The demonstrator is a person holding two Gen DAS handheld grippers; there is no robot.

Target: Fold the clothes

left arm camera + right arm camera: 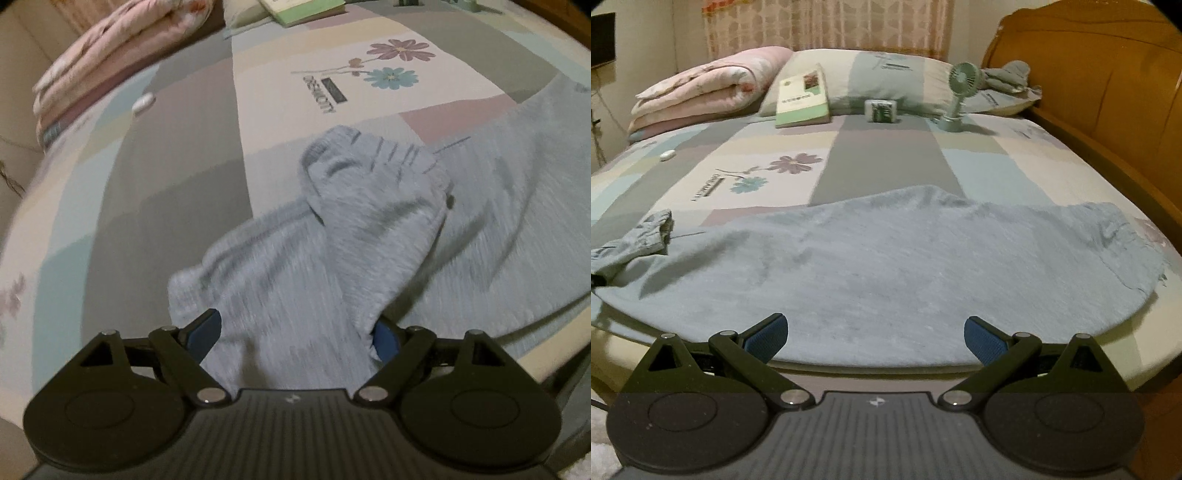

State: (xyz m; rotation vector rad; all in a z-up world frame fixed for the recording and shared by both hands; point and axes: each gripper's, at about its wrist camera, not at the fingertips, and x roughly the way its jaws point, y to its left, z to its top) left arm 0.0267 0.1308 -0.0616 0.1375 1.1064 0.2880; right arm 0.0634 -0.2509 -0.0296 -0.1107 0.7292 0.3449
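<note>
The left hand-held gripper has its blue pads spread wide, with a bunched sleeve of the grey-blue garment lying between them; whether they grip it I cannot tell. The right hand-held gripper is spread and empty at the garment's 6 o'clock edge on the bed

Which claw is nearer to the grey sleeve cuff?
Left. The left claw has the sleeve's fabric bunched between its fingers, the sleeve cuff just ahead. The right claw hangs open at the garment's near edge, the cuff far off to its left.
</note>
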